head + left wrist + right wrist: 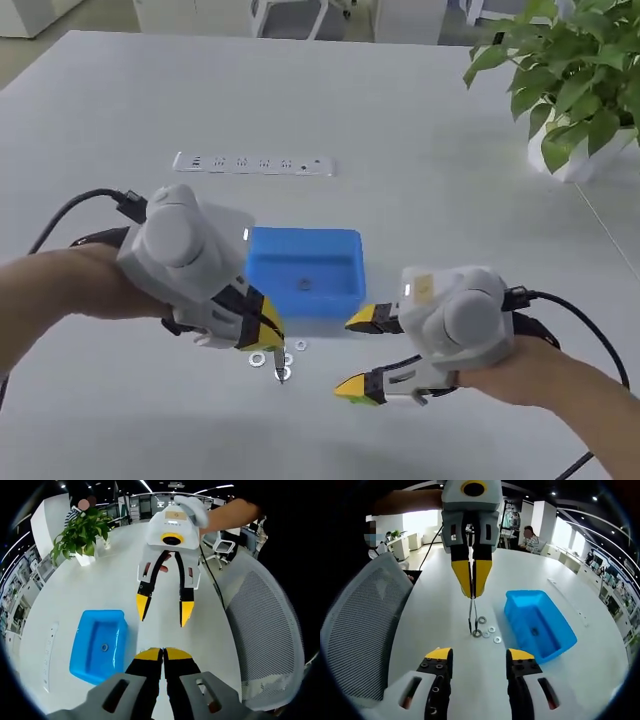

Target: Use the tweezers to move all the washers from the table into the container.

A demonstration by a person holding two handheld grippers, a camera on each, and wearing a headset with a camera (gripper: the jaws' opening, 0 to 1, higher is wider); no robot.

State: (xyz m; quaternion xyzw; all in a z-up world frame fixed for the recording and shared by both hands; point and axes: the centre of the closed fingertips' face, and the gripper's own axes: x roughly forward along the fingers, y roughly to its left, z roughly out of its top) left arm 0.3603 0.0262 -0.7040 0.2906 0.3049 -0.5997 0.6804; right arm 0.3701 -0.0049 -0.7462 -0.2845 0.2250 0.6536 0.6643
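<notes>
Left gripper point(473, 593): jaws pressed fully together on the tweezers point(471, 612), which stick out past the yellow tips and point down at the table point(450, 200).
Tweezer tips: just beside the nearest washer point(477, 633); I cannot tell whether they touch it.
Washers: a small loose cluster on the table near the container's long wall, with one more lying inside it.
Container point(516, 611): an open blue tub, near the cluster.
Right gripper point(479, 655): jaws wide apart and holding nothing, hovering near the cluster.
Doing it well: probably pinch a single washer across its rim, not several. Lift it straight up, carry it low over the wall and release above the floor. Keep the right gripper out of that path.
</notes>
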